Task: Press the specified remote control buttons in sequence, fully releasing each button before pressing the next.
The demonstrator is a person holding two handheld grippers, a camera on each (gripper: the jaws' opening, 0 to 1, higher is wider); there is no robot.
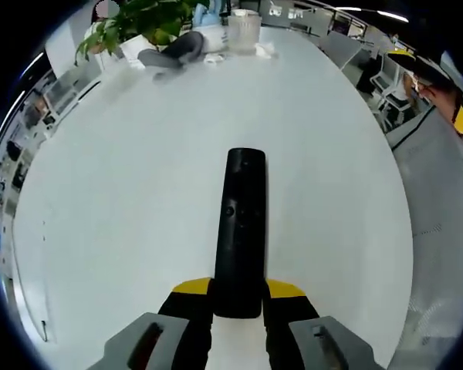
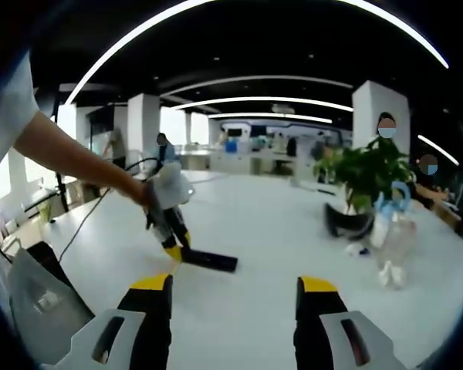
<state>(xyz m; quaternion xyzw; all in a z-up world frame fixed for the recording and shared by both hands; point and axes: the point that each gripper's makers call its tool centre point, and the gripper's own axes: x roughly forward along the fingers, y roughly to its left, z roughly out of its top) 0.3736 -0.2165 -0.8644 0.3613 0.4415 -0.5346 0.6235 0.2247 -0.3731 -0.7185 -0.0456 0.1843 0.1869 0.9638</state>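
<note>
Left gripper view shows the left gripper clenched on the near end of a black remote control, which juts out over the white table; no lettering on it can be read. A potted plant and a clear container (contents unclear) stand at the far edge. In the right gripper view, the right gripper hangs released, jaws apart, with nothing between them, well short of the remote.

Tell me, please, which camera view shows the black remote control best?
The left gripper view: the remote control lies lengthwise, close up, clamped at its near end by the left gripper. The right gripper view shows it small and far off.
</note>
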